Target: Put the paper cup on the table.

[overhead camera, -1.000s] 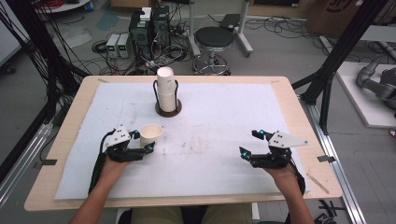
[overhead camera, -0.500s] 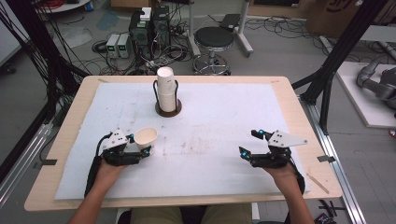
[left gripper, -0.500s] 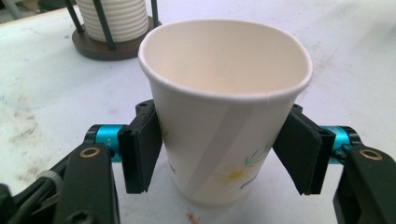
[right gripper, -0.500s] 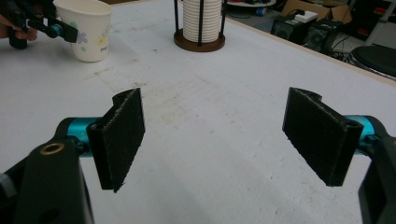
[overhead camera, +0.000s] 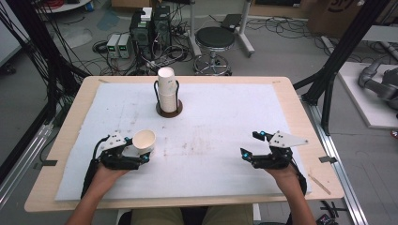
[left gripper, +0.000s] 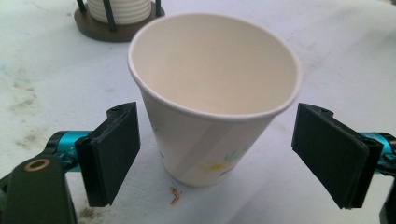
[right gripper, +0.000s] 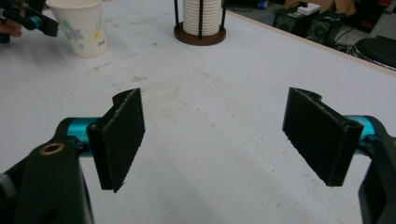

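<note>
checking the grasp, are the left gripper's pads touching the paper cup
Apart. The left gripper view shows the left gripper open, with white table cover visible between each pad and the paper cup.

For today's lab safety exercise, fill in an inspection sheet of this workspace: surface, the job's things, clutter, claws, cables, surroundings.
Surface: white mat on a wooden table; brownish smudges near its middle.
Job's things: paper cup upright on the mat, empty, between the left jaws with gaps on both sides; cup stack in a rod holder on a round base, at the far side.
Clutter: a small reddish scrap on the mat by the cup.
Claws: left claw open around the cup; right claw open, nothing between its jaws.
Cables: one trails from each claw along the forearm.
Surroundings: stool, electronics boxes and loose floor cables behind the table.
</note>
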